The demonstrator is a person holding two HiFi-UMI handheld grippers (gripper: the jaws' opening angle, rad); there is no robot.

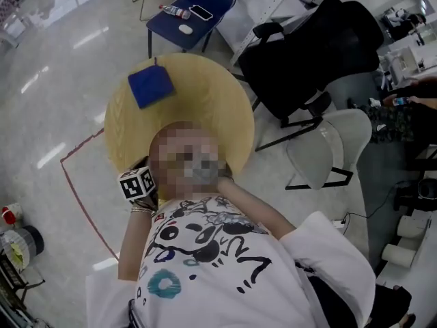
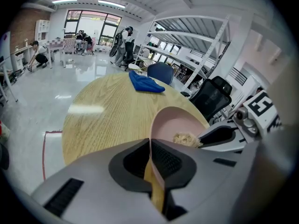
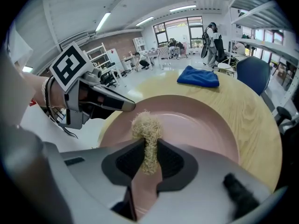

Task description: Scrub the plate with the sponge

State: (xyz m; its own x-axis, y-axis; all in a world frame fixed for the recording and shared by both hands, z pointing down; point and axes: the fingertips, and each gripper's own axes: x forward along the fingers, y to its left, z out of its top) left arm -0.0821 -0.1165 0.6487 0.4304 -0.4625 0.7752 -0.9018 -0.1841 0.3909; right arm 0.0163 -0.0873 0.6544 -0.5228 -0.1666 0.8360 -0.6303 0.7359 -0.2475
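Head view: a blue cloth (image 1: 151, 86) lies on the round bench (image 1: 205, 108); the work itself is hidden. Left gripper view: the left tool (image 2: 152, 171) is clamped on the rim of the pink plate (image 2: 175, 122). Right gripper view: the right tool (image 3: 148, 157) pinches the sponge (image 3: 147, 125) against the plate's face. Scrubbing looks under way; the next move calls for firm strokes across the plate.

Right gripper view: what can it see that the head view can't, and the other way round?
Only the right gripper view shows the pink plate and the scruffy sponge pinched in the right gripper. Only the head view shows the person's white printed shirt and a bottle on the blue chair. Both show the round wooden table, the blue cloth lying on it, and the left gripper with its marker cube.
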